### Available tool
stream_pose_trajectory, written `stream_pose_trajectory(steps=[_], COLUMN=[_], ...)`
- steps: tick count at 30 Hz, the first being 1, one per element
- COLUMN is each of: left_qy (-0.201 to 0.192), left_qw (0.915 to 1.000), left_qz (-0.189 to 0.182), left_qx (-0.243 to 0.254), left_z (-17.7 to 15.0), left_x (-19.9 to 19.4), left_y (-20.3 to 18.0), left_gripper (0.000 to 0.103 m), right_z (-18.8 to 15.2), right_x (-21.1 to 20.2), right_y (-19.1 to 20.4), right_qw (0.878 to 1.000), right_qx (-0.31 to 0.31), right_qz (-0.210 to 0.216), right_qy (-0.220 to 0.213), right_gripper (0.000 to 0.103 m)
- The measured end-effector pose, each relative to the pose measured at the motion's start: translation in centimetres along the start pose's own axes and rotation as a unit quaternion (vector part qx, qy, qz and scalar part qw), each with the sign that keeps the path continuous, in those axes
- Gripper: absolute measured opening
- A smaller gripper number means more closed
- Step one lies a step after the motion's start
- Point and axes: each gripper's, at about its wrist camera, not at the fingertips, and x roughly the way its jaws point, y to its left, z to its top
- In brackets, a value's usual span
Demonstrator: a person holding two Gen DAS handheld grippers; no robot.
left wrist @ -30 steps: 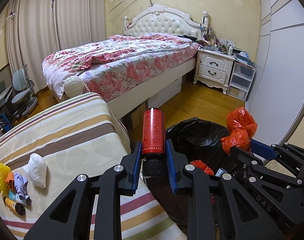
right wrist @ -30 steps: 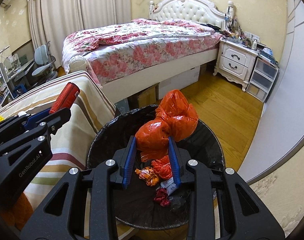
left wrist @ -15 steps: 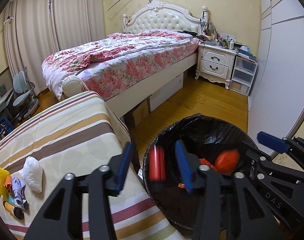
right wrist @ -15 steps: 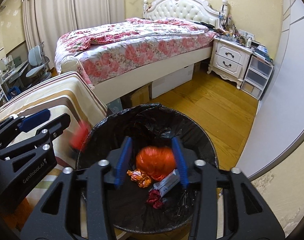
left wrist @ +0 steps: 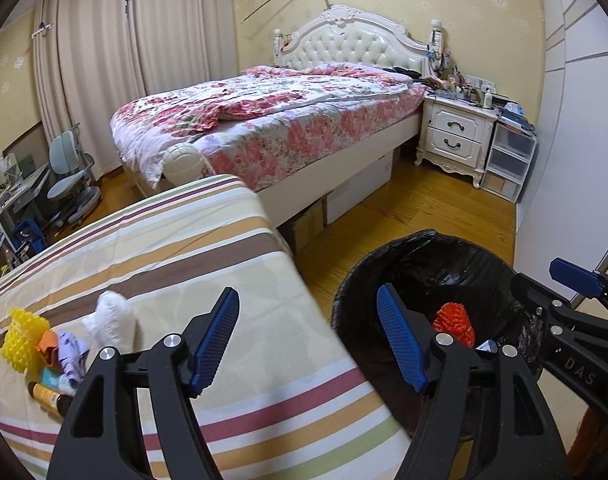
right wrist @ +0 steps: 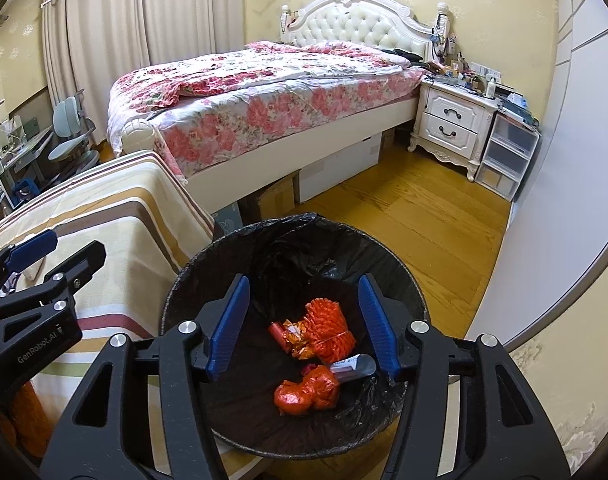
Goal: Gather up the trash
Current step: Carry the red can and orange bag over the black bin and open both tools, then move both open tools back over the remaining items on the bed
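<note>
A bin lined with a black bag (right wrist: 192, 280) stands on the floor beside the striped table (left wrist: 184, 248). Inside lie a red plastic bag (right wrist: 308, 390), an orange net (right wrist: 328, 328), a red can (right wrist: 278, 334) and a wrapper. My right gripper (right wrist: 304, 320) hangs over the bin, jaws opening, nothing between them. My left gripper (left wrist: 308, 336) straddles the table edge and the bin's rim (left wrist: 344, 300), jaws opening and empty. On the table's left lie a white wad (left wrist: 112, 320), a yellow net (left wrist: 22, 340), purple and orange scraps (left wrist: 64, 354) and a small bottle (left wrist: 50, 396).
A bed with a floral cover (left wrist: 264, 120) stands behind the table, boxes under it. A white nightstand (left wrist: 456, 136) and plastic drawers (left wrist: 508, 160) line the far wall. A wardrobe panel (right wrist: 564, 200) rises right of the bin. A desk and chair (left wrist: 68, 184) sit at far left.
Both grippers let go: the red can left the left jaws and the red bag left the right jaws, and both now lie in the bin. The left gripper shifted left.
</note>
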Motion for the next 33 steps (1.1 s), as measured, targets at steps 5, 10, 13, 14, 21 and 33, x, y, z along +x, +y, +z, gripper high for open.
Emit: stream_pose_trajectory(steps=[5, 10, 13, 14, 21, 33], left_qy=[0.003, 0.009, 0.012, 0.015, 0.030, 0.042], left_qw=[0.9995, 0.9975, 0.9955, 0.9946, 0.9877, 0.9774], left_qz=[0.025, 0.053, 0.073, 0.081, 0.119, 0.143], left_qx=[-0.020, -0.046, -0.058, -0.064, -0.097, -0.150], left_z=[-1.0, -2.5, -3.5, -3.9, -5.9, -6.2], left_x=[-1.4, -2.8, -3.5, -3.7, -4.8, -4.3], left_y=[2.4, 5.2, 6.9, 7.5, 11.7, 16.4], left_gripper=[0.070, 0.070, 0.070, 0.070, 0.070, 0.070], right_z=[-0.3, -1.1, -1.6, -1.8, -2.9, -3.1], right_x=[-0.6, -1.1, -1.2, -1.2, -1.5, -0.7], right_y=[1.5, 4.0, 5.8, 6.4, 11.4, 17.4], right_qw=[1.000, 0.999, 0.997, 0.997, 0.991, 0.982], right_qx=[-0.006, -0.022, -0.032, -0.036, -0.067, -0.107], right_qz=[0.021, 0.044, 0.061, 0.069, 0.114, 0.148], right_qy=[0.003, 0.011, 0.018, 0.020, 0.033, 0.053], right_gripper=[0.056, 0.056, 0.057, 0.057, 0.057, 0.057])
